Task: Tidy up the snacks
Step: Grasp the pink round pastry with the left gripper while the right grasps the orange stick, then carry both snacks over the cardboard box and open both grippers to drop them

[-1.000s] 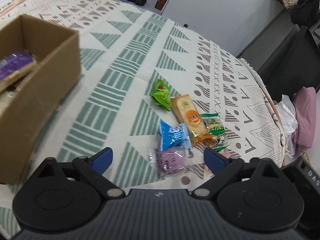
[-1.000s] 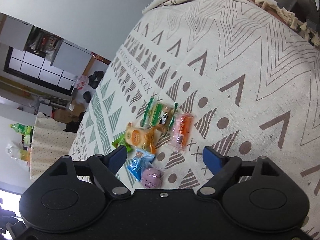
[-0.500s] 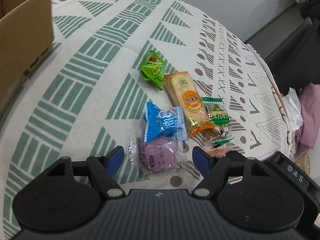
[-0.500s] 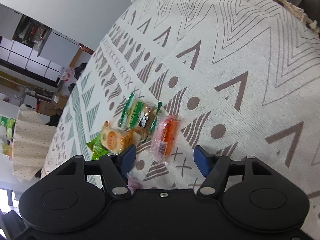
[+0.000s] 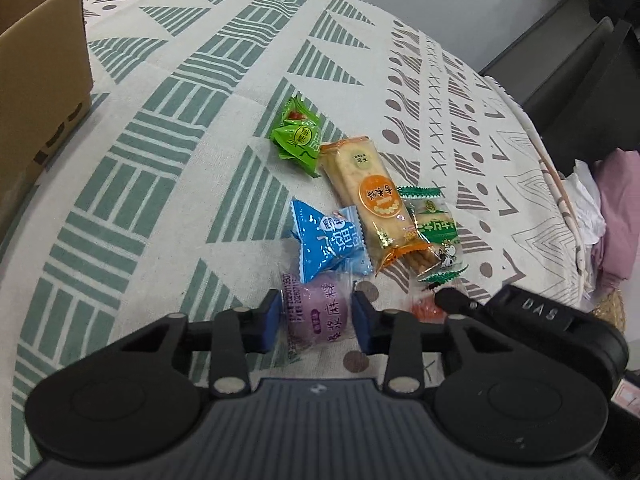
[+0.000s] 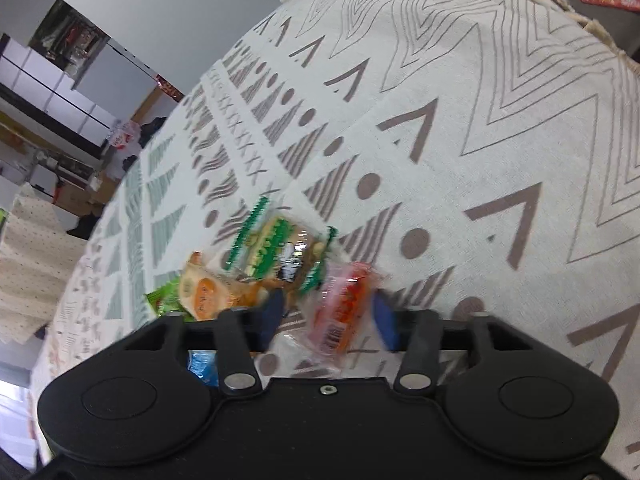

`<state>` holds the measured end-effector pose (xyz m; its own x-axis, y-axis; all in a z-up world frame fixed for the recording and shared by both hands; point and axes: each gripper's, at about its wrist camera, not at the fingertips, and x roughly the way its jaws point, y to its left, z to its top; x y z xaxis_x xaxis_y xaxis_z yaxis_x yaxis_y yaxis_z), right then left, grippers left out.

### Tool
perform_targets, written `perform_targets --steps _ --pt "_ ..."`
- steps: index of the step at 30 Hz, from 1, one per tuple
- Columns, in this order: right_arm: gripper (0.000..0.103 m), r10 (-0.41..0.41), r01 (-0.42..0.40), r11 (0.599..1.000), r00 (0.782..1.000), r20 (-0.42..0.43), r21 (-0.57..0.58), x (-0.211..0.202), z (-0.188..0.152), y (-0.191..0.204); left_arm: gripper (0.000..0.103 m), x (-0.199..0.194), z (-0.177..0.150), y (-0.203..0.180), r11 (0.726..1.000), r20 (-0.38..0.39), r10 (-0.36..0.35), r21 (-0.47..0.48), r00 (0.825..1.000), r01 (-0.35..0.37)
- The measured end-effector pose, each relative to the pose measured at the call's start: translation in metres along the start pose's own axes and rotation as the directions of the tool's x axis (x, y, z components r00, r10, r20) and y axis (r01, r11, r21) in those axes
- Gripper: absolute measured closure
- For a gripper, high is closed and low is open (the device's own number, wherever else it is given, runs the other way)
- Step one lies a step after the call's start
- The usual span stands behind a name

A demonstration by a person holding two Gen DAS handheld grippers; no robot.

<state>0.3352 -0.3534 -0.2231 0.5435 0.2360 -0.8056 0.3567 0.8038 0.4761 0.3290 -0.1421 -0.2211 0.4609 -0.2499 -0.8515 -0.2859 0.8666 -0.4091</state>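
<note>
Several wrapped snacks lie on the patterned tablecloth. My left gripper has its blue pads against both sides of a purple snack packet. Beyond it lie a blue packet, an orange cracker pack, a green packet and a green-edged biscuit pack. My right gripper straddles an orange-red packet, its pads close on either side; a gap still shows on the right. The right gripper body appears at the lower right of the left wrist view.
A cardboard box stands at the left on the table. The table edge with a fringe runs down the right, with cloths and a dark cabinet beyond. In the right wrist view, open tablecloth stretches away to the right.
Both grippers moved in toward the snack pile and narrowed. The left closed onto the purple packet. The right came down around the orange-red packet.
</note>
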Motion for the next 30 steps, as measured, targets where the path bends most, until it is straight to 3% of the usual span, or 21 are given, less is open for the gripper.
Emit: perform_targets --steps 1,4,10,18,30 --pt "0.078 -0.011 0.011 1.0 1.0 0.003 -0.005 -0.001 -0.001 -0.002 0.069 -0.002 -0.001 0.001 1.0 -0.003 -0.001 -0.005 1.0 0.001" --pt "0.083 0.015 -0.014 0.999 1.0 -0.015 0.042 -0.006 -0.001 -0.009 0.071 -0.011 -0.004 0.005 1.0 0.001 0.007 -0.009 1.0 -0.007" --pt "0.084 0.085 -0.083 0.99 0.996 -0.009 0.11 -0.027 -0.003 -0.015 0.073 -0.039 -0.004 0.009 1.0 0.037 0.002 0.015 0.999 -0.003" --pt "0.084 0.204 -0.205 0.977 0.979 0.019 0.062 -0.053 -0.008 0.008 0.073 -0.083 -0.002 0.011 1.0 0.119 0.011 0.018 0.993 -0.013" --pt "0.085 0.315 -0.315 0.949 0.949 0.026 0.019 -0.078 -0.02 0.036 0.073 -0.138 0.007 0.021 0.998 0.228 0.058 0.011 0.972 -0.062"
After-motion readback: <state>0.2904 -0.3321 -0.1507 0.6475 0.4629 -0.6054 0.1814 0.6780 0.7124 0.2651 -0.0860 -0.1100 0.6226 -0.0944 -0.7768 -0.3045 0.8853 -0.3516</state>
